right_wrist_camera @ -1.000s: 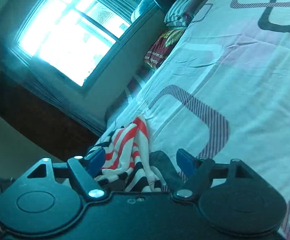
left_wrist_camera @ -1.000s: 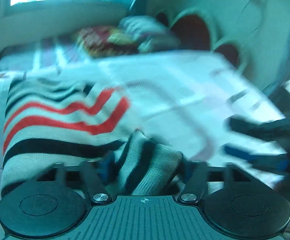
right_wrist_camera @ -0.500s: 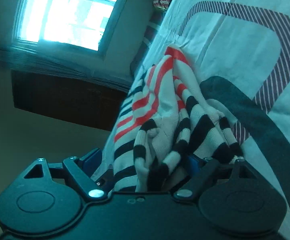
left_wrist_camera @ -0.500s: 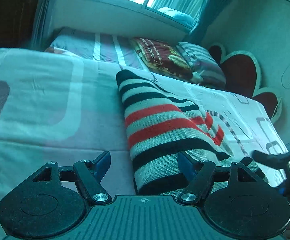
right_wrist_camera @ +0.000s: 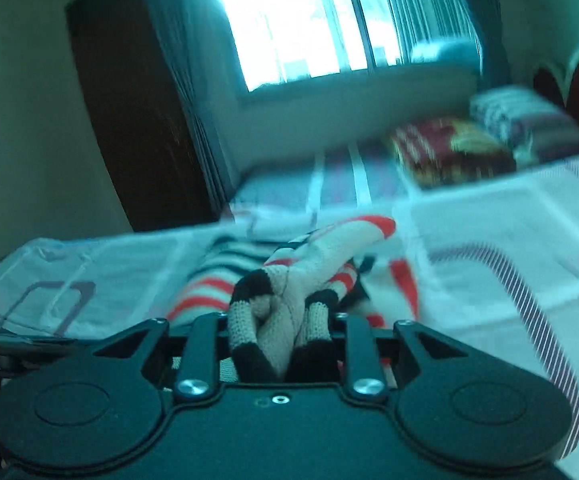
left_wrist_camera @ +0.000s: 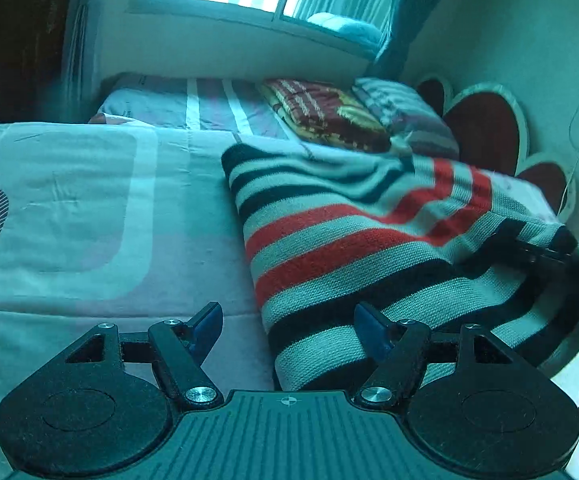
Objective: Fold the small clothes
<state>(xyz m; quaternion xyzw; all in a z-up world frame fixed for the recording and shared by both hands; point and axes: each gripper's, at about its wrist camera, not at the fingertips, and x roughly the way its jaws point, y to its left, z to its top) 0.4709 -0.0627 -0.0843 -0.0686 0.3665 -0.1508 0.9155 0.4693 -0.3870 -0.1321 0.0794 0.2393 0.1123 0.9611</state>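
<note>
On the bed (left_wrist_camera: 69, 208) | striped sweater (left_wrist_camera: 361, 248) lies partly folded | my right gripper (right_wrist_camera: 279, 336) pinches a bunched edge, lifting it | my left gripper (left_wrist_camera: 287, 330) gapes wide, empty, at the hem | fold unfinished, I judge.

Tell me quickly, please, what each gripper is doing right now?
Left gripper: open, holding nothing, at the near edge of the striped sweater.
Right gripper: shut on a bunched fold of the striped sweater.
</note>
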